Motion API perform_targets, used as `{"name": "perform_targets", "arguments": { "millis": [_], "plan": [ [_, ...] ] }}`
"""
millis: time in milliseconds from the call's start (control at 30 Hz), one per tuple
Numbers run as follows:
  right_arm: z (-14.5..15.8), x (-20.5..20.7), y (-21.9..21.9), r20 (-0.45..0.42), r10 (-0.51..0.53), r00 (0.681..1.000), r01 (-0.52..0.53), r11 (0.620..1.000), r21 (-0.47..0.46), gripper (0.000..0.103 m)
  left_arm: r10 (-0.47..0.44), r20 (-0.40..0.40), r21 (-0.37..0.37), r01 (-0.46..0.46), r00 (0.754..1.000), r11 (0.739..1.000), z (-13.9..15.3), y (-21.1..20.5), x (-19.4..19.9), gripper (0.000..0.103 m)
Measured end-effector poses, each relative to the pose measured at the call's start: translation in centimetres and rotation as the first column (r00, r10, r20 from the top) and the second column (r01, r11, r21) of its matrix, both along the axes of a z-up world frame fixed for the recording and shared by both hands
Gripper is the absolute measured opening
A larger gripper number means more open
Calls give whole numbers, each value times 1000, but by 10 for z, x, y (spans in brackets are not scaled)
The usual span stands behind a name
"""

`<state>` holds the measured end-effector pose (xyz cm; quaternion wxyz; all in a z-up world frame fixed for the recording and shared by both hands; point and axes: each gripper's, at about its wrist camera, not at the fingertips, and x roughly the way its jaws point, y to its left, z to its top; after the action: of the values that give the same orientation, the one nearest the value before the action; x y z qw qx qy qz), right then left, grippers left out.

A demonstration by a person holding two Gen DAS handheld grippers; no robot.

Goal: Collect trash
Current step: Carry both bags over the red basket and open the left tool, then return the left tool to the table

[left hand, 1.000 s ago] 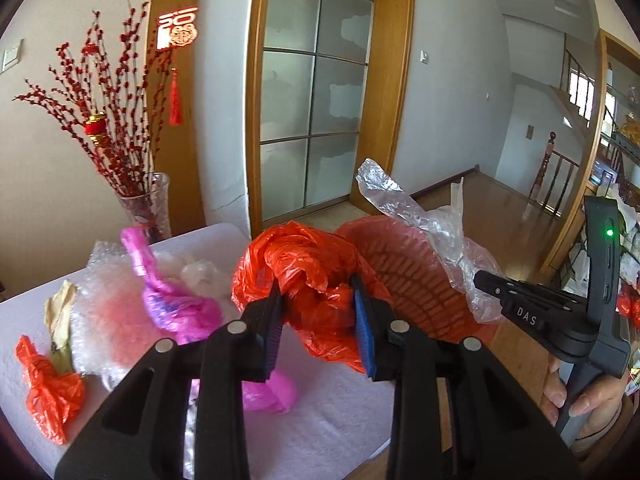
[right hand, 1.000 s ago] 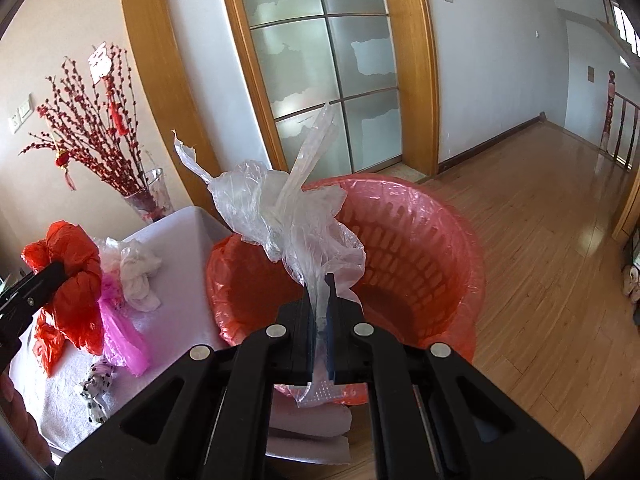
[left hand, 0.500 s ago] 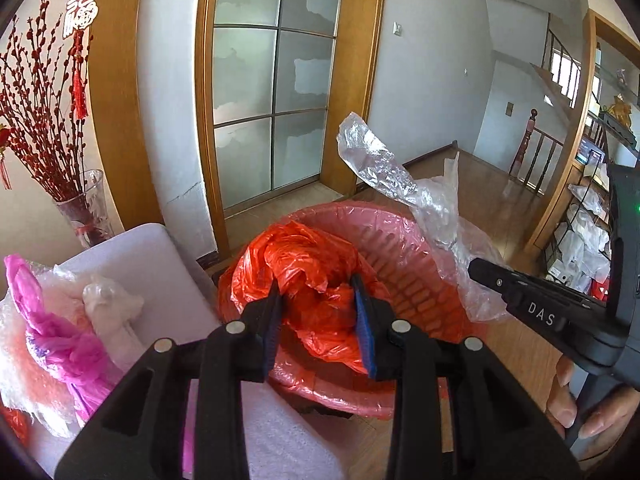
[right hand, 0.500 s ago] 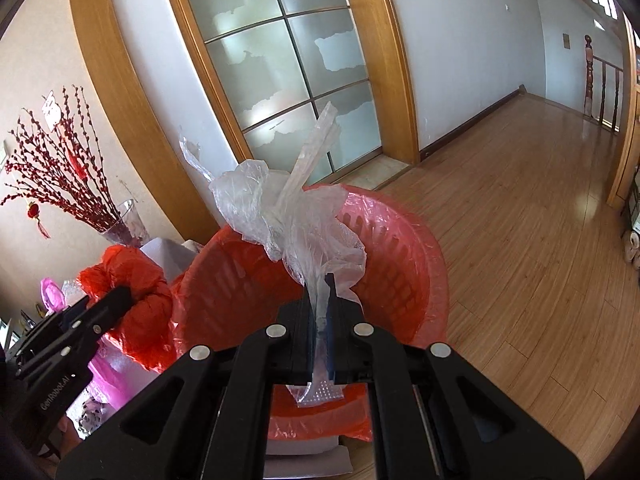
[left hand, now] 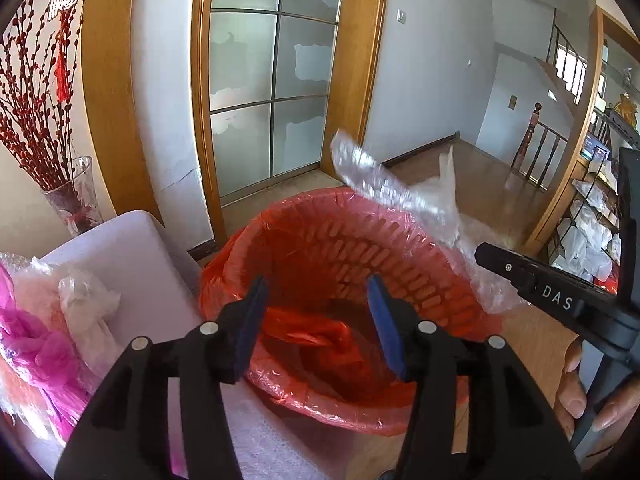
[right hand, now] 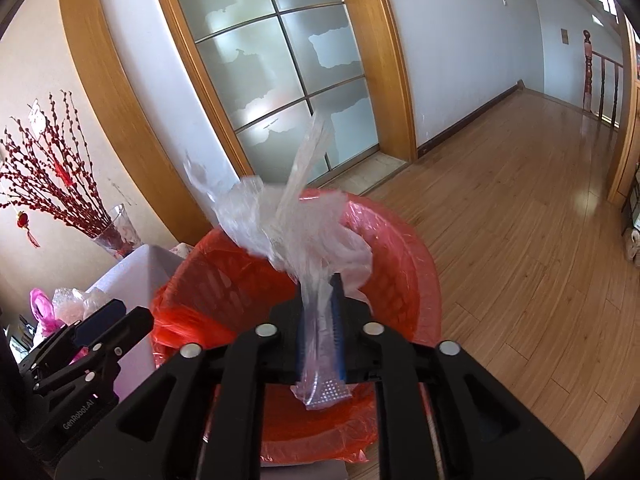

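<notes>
While both jaws are parting, the drop-off step is under way at the red-lined waste basket, which stands off the near corner of the worktop. The left hand-held gripper hangs spread above the basket mouth with nothing between its pads; the red plastic bag lies loose inside. The right hand-held gripper is just loosening over the basket, and the clear plastic bag sits between its blue pads, apparently not yet fallen. Next, I judge, that bag must drop clear, then both go for the pink bag and bubble wrap along the worktop's left edge.
</notes>
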<state>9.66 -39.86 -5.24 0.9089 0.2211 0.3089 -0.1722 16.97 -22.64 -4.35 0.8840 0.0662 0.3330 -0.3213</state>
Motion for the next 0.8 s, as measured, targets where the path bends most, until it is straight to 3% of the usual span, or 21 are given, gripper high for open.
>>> {"name": "perform_targets", "arguments": {
  "millis": [133, 333, 433, 533, 667, 800],
  "plan": [
    [-2, -4, 1, -13, 0, 1000, 0, 1000, -13, 25, 14, 9, 5, -14, 1000, 1000, 3, 5, -2, 55],
    [9, -16, 18, 9, -5, 1000, 5, 995, -95, 41, 92, 57, -10, -92, 994, 996, 15, 40, -17, 67],
    [16, -22, 36, 32, 18, 999, -13, 989, -148, 53, 143, 93, 2, -144, 985, 990, 20, 65, -31, 71],
    [23, -27, 59, 55, 54, 997, -42, 980, -195, 65, 215, 143, 17, -219, 966, 975, 27, 94, -44, 75],
    [28, -27, 96, 68, 141, 988, -124, 970, -207, 70, 328, 178, 22, -337, 928, 941, 34, 143, -58, 80],
    [31, -26, 142, 73, 244, 967, -224, 951, -214, 71, 442, 200, 33, -457, 875, 889, 37, 196, -69, 81]
  ]
}}
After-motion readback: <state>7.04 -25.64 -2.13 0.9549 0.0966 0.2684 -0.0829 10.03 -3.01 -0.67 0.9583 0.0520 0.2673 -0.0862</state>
